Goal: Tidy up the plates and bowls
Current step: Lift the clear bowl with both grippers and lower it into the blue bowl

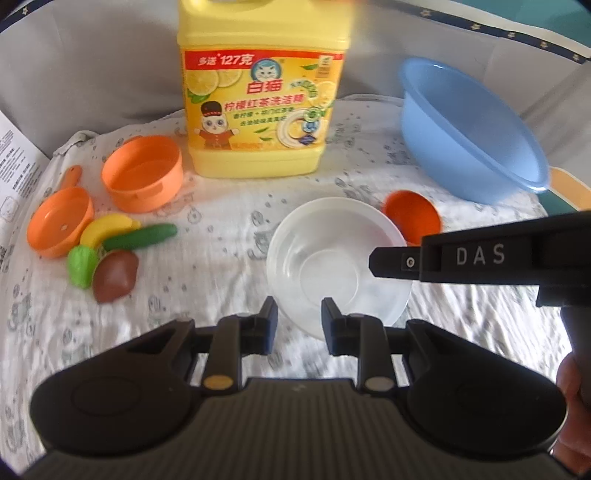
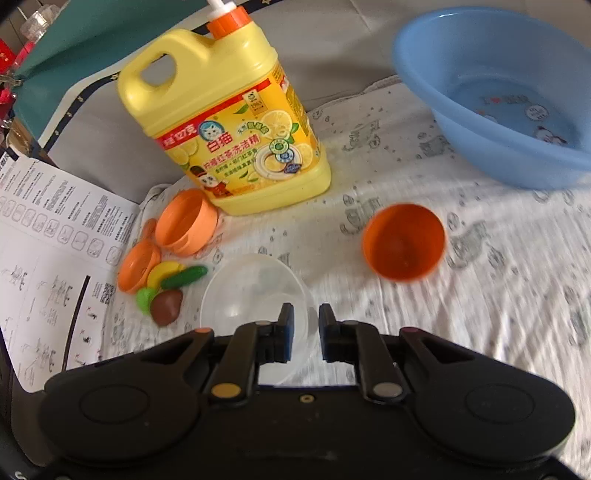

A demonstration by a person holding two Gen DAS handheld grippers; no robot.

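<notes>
Both grippers' jaws seemingly pinch the clear bowl [image 1: 338, 264] rim — pump cap [image 2: 228, 19] visible only from right wrist.

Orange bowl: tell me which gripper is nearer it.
Right. The right gripper reaches beside the orange bowl; the left gripper sits farther back, across the clear bowl.

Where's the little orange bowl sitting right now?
In the right wrist view the orange bowl lies tipped on the patterned cloth, right of centre, between the clear bowl and the blue basin.

right gripper [image 2: 306, 332] pinching clear bowl [image 2: 255, 295] rim | orange bowl [image 2: 402, 242] apart
</notes>
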